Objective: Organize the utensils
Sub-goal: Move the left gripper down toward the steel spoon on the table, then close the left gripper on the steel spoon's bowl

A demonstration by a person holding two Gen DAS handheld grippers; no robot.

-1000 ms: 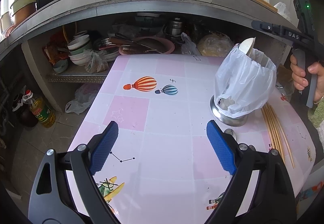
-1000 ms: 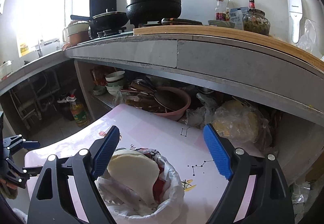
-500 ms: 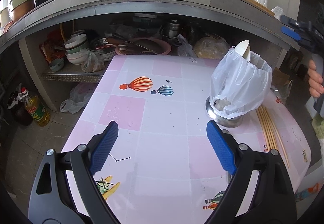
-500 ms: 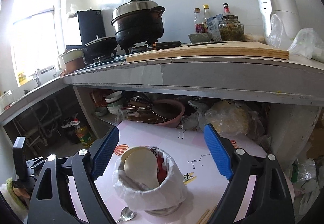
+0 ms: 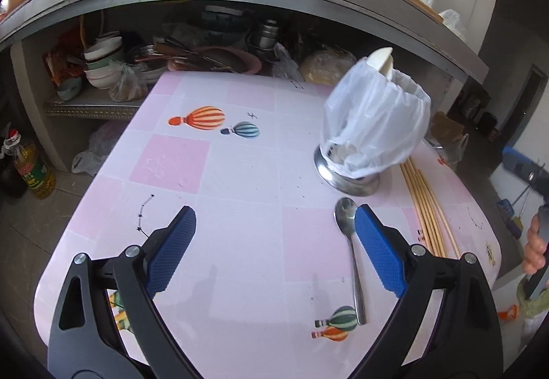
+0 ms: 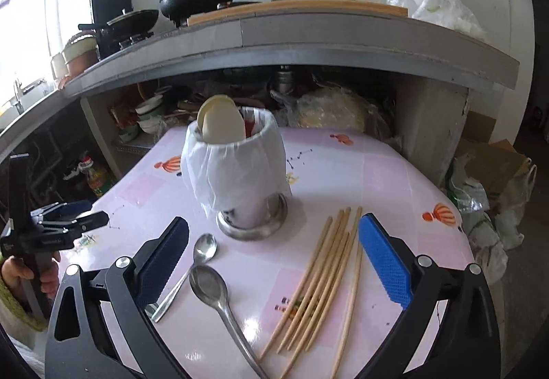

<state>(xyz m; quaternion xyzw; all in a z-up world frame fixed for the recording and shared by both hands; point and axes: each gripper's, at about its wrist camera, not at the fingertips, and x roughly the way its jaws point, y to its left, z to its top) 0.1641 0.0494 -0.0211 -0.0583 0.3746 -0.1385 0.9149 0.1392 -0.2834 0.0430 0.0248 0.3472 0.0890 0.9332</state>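
A steel utensil holder [image 5: 374,125] wrapped in a white plastic bag stands on the pink table [image 5: 240,173], with a white paddle sticking out of its top. My left gripper [image 5: 274,211] hovers over the table's near part, its jaws opening with nothing between them; a steel spoon [image 5: 346,217] lies just inside its right finger. In the right wrist view the holder [image 6: 236,169] is ahead. My right gripper [image 6: 273,220] is also opening and empty, above a small spoon [image 6: 205,247], a larger spoon [image 6: 209,286] and several wooden chopsticks [image 6: 319,276].
A concrete counter [image 6: 308,32] with pots, bottles and a white appliance overhangs the table's far side. The shelf under it holds bowls and plastic bags [image 5: 103,70]. An oil bottle [image 5: 32,169] stands on the floor at left. Bags and a cardboard box [image 6: 487,169] sit right of the table.
My right gripper drew back from above the holder, bringing the spoons and chopsticks into its view, and its jaws widened. The left view tipped down a little, and the spoon now shows.
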